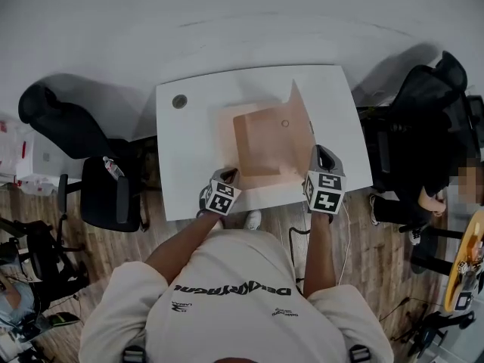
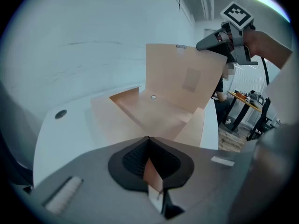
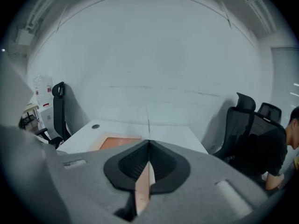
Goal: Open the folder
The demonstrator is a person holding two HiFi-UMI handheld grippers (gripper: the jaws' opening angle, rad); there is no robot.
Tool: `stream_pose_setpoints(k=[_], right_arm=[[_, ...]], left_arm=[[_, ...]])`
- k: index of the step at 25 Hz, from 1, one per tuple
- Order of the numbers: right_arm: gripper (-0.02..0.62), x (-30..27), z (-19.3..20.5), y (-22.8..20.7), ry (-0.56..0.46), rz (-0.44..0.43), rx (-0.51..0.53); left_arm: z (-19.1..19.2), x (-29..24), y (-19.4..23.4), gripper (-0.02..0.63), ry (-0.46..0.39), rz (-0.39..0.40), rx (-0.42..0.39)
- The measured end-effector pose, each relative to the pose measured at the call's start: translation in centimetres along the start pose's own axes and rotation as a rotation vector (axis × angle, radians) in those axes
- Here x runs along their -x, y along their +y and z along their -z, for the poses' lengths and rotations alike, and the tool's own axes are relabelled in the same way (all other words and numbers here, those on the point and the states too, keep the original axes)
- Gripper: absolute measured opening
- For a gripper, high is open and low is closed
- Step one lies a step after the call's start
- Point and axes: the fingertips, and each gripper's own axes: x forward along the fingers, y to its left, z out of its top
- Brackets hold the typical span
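A tan paper folder (image 1: 265,146) lies on the white table (image 1: 181,157), its cover (image 1: 301,116) raised steeply along the right side. My left gripper (image 1: 229,176) is shut on the folder's near edge, and a strip of that edge sits pinched between the jaws (image 2: 149,164). My right gripper (image 1: 318,152) is shut on the cover's near corner, and in its own view the sheet runs edge-on through the jaws (image 3: 148,164). The left gripper view shows the cover (image 2: 182,76) standing up with the right gripper (image 2: 210,42) at its top corner. A small round fastener (image 2: 153,97) shows on the inner sheet.
A round cable hole (image 1: 179,101) is in the table's far left corner. Black office chairs stand at the left (image 1: 68,127) and right (image 1: 431,97). A seated person (image 1: 446,191) is at the right edge. The wooden floor (image 1: 378,248) lies below the table's near edge.
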Motion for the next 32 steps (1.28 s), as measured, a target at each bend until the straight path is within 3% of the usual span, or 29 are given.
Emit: stream_pose_setpoints(k=[32], right_arm=[[0.005,-2.5,0.6,-4.0,0.098,0.093,0.172]], left_arm=[[0.1,-0.1,0.0,0.000,0.019,0.031,-0.018]])
